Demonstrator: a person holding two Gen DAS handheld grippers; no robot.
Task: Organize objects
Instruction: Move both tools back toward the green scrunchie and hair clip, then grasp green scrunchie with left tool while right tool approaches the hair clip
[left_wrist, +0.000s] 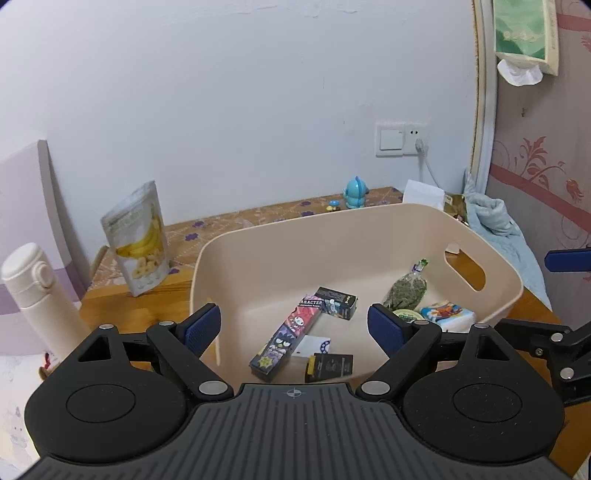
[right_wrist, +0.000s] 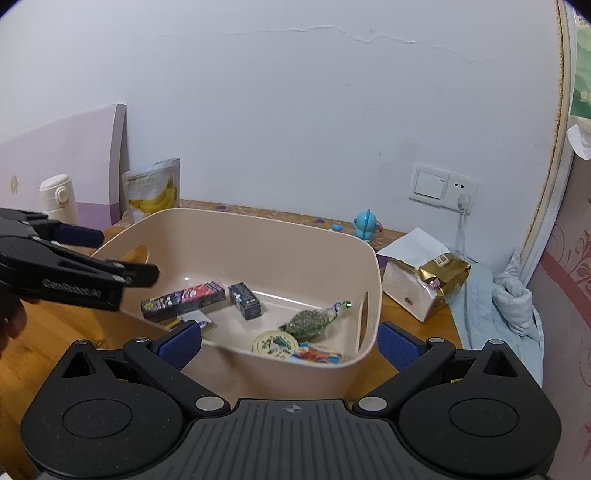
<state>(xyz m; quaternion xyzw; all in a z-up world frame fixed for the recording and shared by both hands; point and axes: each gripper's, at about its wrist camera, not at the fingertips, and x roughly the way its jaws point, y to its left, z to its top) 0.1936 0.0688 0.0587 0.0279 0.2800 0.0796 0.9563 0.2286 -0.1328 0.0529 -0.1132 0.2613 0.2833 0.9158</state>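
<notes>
My left claw (left_wrist: 294, 328) was wide apart and held nothing. My right claw (right_wrist: 290, 345) was wide apart too, and it was empty as well. Both hung just over the near side of the beige tub (left_wrist: 258, 254), which sat on the wooden table (left_wrist: 110, 295).

Inside the tub lay a long cartoon box (left_wrist: 286, 338) near the left wall. A small black box (left_wrist: 338, 302) lay just beside its far end. A white card (left_wrist: 314, 347) and a dark flat pack (left_wrist: 330, 367) lay near its close end. By the right wall of the tub were a green leafy bag (left_wrist: 406, 291), a round tin (right_wrist: 275, 344) and a bright tissue pack (left_wrist: 448, 315), all close together. The tin touched the green bag.

Outside the tub, a banana snack bag (left_wrist: 138, 240) stood upright near the table's back left corner. A white bottle (left_wrist: 40, 295) stood past the left edge. A little blue toy (left_wrist: 355, 192) stood by the back edge, near the wall. A white and gold bag (right_wrist: 421, 280) lay at the table's right edge, just beside the tub. A pale blue cloth (right_wrist: 495, 306) was piled past that edge.
</notes>
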